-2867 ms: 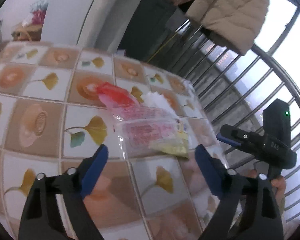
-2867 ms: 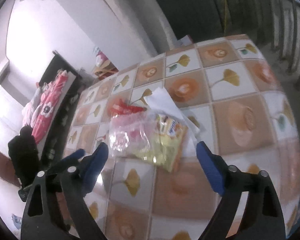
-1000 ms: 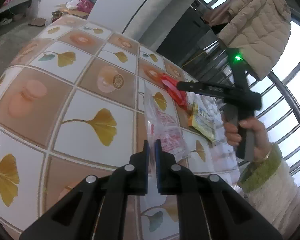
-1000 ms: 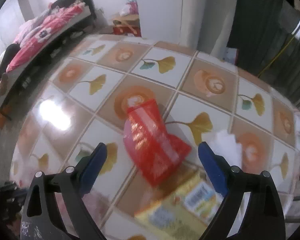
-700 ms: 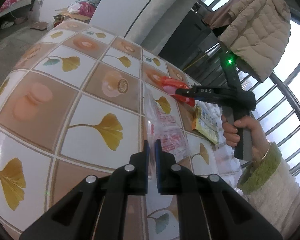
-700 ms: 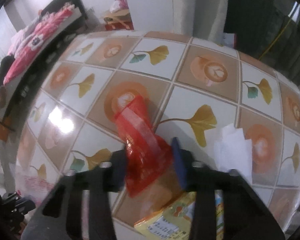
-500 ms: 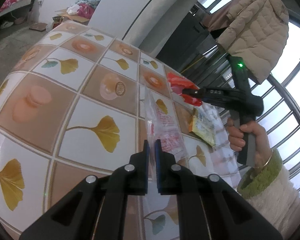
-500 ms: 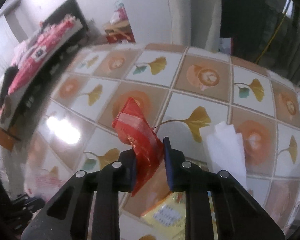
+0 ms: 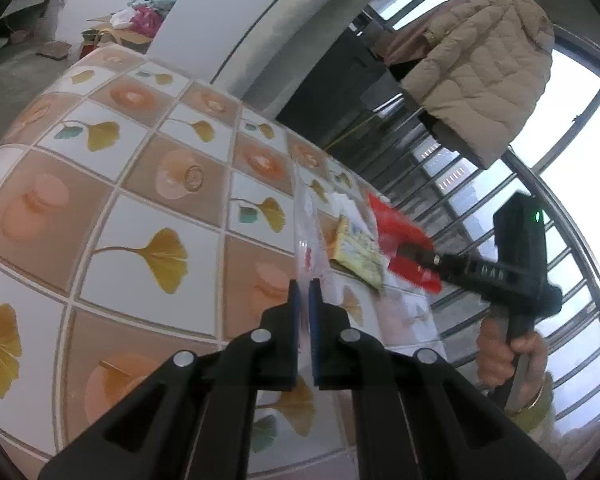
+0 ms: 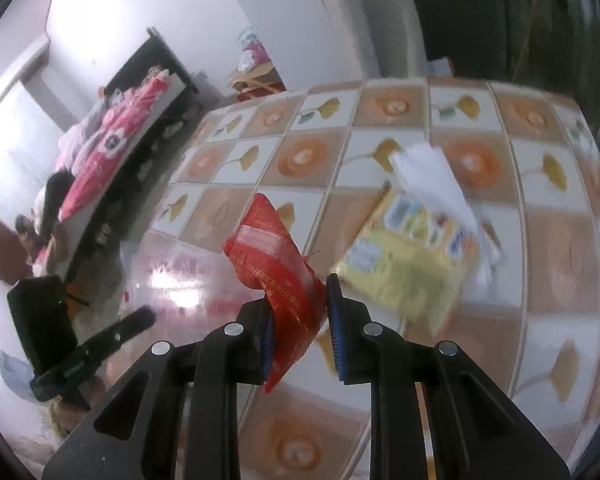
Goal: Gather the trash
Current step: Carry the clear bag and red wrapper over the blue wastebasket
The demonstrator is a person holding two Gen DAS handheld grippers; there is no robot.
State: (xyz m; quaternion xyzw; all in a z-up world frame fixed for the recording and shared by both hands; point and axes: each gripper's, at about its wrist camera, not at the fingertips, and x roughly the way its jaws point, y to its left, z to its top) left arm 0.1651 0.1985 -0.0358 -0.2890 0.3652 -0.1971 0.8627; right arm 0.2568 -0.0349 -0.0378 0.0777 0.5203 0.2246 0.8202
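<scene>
My left gripper [image 9: 304, 300] is shut on the edge of a clear plastic wrapper [image 9: 310, 236] with red print, held edge-on above the tiled table [image 9: 140, 216]. My right gripper [image 10: 298, 320] is shut on a red snack wrapper [image 10: 272, 256] and holds it lifted off the table; the red wrapper also shows in the left wrist view [image 9: 404, 240]. A yellow snack packet [image 10: 412, 256] and a white tissue [image 10: 432, 180] lie on the table beyond; the packet [image 9: 356, 252] also shows in the left wrist view. The clear wrapper [image 10: 180, 276] shows in the right wrist view at left.
The table has a ginkgo-leaf and flower tile pattern. A window with metal bars [image 9: 480, 184] and a hanging beige jacket [image 9: 480, 72] stand at the right. A bed with pink bedding [image 10: 112, 136] lies to the left beyond the table edge.
My right gripper closed on the red wrapper and lifted it up and toward the near right. My left gripper stayed shut on the clear wrapper and raised it slightly.
</scene>
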